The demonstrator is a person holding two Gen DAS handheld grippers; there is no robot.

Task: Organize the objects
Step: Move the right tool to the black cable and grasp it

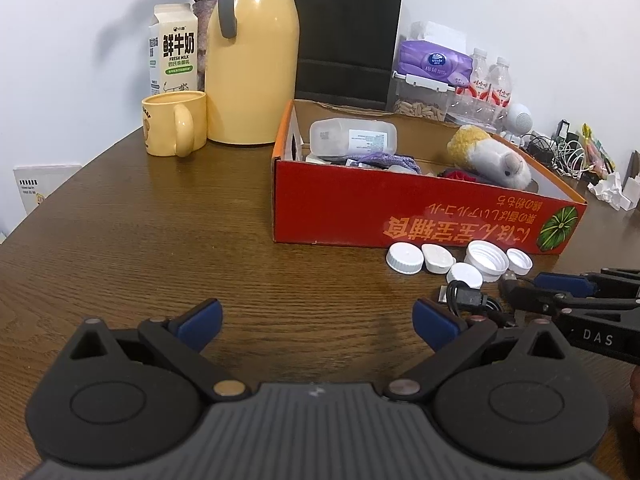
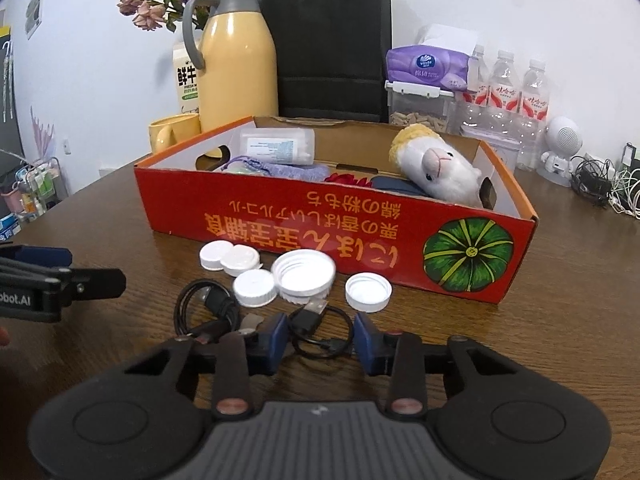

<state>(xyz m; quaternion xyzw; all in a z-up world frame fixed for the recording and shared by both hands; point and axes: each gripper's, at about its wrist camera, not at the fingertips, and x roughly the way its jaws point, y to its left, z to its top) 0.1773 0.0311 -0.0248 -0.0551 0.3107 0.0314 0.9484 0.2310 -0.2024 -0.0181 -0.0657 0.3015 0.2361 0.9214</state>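
A black USB cable lies coiled on the brown table, just before five white caps and the red box. The right tool straddles one cable loop, pads not yet pressing it. The left tool stands open over bare wood.

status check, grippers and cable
Left gripper open, empty, over bare table. Right gripper open around black cable, pads not yet pressing. White caps close ahead, before red box.
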